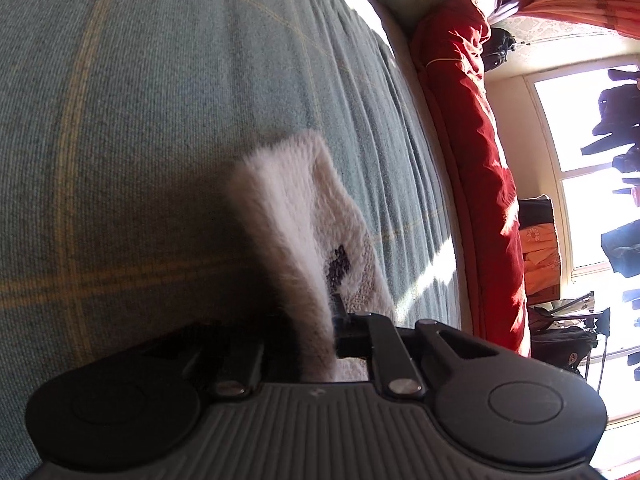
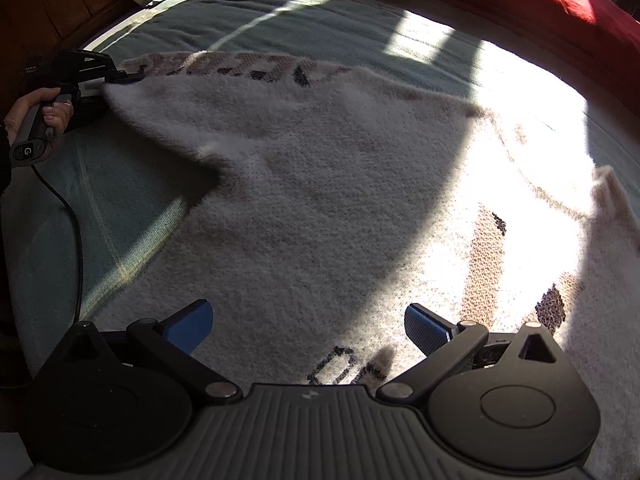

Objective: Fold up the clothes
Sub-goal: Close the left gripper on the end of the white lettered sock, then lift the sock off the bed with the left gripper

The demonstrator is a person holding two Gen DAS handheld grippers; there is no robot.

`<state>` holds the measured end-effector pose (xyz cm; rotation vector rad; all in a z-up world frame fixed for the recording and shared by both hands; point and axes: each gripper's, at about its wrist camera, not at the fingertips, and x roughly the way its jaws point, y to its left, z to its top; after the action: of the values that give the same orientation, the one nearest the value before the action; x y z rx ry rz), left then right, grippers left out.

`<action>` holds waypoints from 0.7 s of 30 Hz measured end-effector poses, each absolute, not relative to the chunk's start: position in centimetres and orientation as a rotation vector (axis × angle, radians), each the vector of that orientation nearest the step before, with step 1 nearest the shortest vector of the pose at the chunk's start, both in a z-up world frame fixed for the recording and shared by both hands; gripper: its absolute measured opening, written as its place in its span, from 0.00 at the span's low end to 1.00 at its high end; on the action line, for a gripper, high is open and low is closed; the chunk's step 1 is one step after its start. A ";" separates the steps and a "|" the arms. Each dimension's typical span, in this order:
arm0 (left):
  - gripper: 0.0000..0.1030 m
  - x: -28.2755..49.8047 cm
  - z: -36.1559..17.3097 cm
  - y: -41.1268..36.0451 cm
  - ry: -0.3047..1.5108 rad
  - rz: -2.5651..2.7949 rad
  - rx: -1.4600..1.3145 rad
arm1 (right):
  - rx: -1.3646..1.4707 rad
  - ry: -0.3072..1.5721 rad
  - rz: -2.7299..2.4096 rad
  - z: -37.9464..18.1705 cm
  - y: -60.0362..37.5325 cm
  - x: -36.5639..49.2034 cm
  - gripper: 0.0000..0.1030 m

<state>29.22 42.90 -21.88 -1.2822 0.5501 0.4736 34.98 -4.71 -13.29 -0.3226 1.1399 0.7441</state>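
Note:
A fuzzy white sweater with tan and dark knitted marks lies spread on a grey-green bed cover. My left gripper is shut on the end of its sleeve at the far left, held by a hand. In the left wrist view that sleeve end stands up out of the closed jaws of the left gripper, whose pads are buried in the fabric. My right gripper hovers open over the sweater's body, its blue pads wide apart with nothing between them.
A red quilt is rolled along the bed's far side, by a bright window. Strong sunlight washes out the sweater's right part. A black cable trails from the left gripper's handle across the cover. Dark wood borders the bed.

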 end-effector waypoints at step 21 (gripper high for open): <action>0.07 32.5 -13.5 38.3 0.674 0.437 -0.828 | -0.266 1.105 0.729 -12.4 -5.9 34.9 1.00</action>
<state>32.51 38.35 -13.48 -0.8275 0.6743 0.4374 34.89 -5.90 -12.41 -0.2664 1.1045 0.7291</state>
